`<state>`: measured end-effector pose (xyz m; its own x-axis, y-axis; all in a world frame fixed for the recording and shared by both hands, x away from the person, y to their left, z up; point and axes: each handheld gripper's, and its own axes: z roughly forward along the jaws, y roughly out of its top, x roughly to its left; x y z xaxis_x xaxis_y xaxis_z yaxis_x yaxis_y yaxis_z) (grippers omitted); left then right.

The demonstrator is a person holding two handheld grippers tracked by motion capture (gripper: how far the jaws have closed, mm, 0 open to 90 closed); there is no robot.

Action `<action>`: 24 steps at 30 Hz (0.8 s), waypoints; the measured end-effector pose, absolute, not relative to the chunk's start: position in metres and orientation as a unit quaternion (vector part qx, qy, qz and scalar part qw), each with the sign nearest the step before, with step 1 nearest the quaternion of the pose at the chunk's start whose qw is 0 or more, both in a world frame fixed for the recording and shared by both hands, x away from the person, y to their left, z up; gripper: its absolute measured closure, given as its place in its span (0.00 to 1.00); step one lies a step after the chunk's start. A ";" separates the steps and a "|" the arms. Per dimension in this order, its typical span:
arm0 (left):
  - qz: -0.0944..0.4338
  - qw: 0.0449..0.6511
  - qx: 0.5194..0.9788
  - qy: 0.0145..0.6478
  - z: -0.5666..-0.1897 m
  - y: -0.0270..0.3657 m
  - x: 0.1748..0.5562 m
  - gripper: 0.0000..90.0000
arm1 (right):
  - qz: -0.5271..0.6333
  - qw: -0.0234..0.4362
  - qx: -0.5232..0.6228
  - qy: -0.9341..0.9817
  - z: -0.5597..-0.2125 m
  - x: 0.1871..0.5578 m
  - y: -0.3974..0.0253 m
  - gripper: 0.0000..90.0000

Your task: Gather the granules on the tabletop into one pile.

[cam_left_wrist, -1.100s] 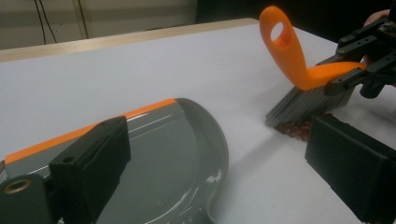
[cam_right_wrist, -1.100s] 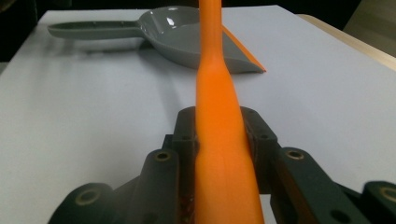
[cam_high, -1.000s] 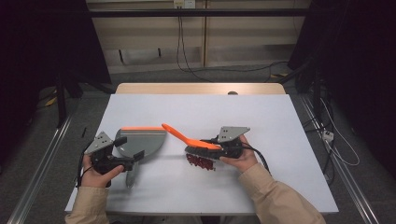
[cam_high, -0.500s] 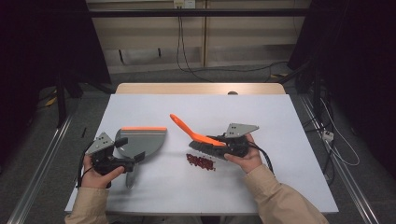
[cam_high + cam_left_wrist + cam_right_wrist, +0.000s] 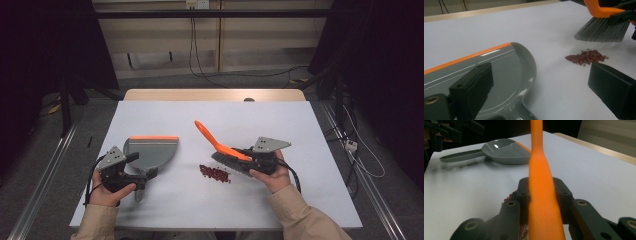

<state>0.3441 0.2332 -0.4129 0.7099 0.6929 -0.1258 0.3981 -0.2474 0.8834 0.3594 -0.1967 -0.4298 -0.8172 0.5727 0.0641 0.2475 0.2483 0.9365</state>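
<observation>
A grey dustpan with an orange front lip lies flat on the white table, its handle pointing toward my left gripper. In the left gripper view that gripper is open, jaws wide apart over the dustpan where the handle begins. A small pile of red beans lies between the two grippers. My right gripper is shut on an orange brush, whose grey bristles hang just above and to the right of the beans. The brush handle runs up between the right gripper's jaws.
The white table top has a wooden far edge. Cables trail over the floor to the right, and metal rails run along both sides. In the right gripper view the dustpan and the left gripper show far off.
My right gripper has drawn the brush to the right, off the beans, so the pile now lies uncovered. The left gripper and the dustpan have hardly moved.
</observation>
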 end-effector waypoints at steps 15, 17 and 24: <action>0.149 0.488 0.783 0.357 -0.419 0.237 0.333 0.07 | 0.553 0.152 0.282 0.769 -0.431 0.345 -0.205 0.79; 0.151 0.488 0.782 0.357 -0.419 0.238 0.332 0.07 | 0.553 0.152 0.283 0.769 -0.432 0.345 -0.204 0.79; 0.155 0.474 0.786 0.365 -0.423 0.239 0.328 0.07 | 0.552 0.155 0.283 0.768 -0.432 0.343 -0.205 0.79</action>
